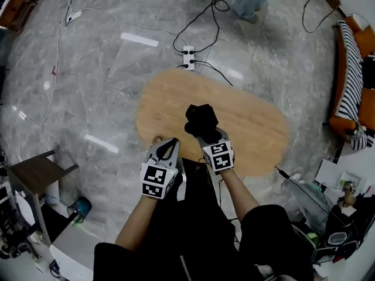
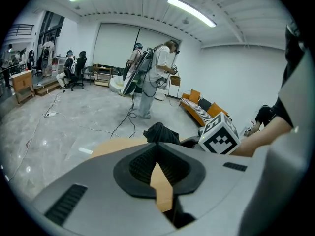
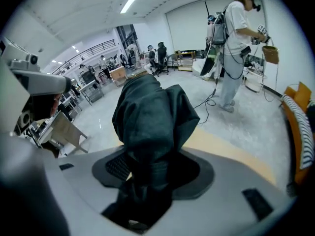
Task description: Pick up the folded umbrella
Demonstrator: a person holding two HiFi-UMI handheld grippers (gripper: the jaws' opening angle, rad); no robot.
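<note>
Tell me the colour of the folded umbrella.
Black, with a faint dark green cast. The folded umbrella shows best in the right gripper view.

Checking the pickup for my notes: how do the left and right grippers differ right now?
The left gripper is shut on nothing; the right gripper is clamped on the folded umbrella. The left gripper sits nearer the person, the right gripper farther over the table. Both carry marker cubes.
</note>
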